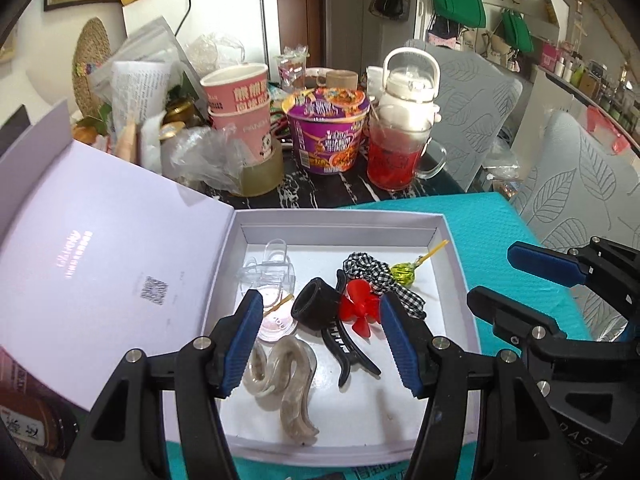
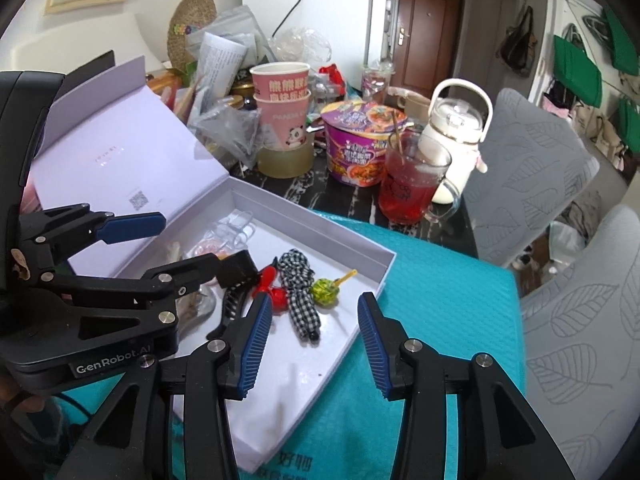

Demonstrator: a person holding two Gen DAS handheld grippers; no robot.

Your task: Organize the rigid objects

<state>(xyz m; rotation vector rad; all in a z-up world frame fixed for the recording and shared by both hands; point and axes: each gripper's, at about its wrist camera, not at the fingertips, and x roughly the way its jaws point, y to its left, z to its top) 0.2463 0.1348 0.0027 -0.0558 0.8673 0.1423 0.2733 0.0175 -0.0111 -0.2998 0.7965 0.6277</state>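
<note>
A lived-in home, at a crowded dining table

A white fridge [image 2: 316,20] and a brown entrance door [image 2: 428,32] stand behind the dark marbled table [image 1: 332,190], whose far edge is piled with an instant noodle bowl [image 1: 326,128], stacked paper cups [image 1: 240,104], a glass mug of red drink [image 1: 396,156] and a white kettle [image 1: 408,80]. Leaf-patterned chairs [image 2: 528,152] sit along its right edge; green tote bags [image 1: 456,2] hang on the wall, and shelves beyond seem to hold bottles.
</note>
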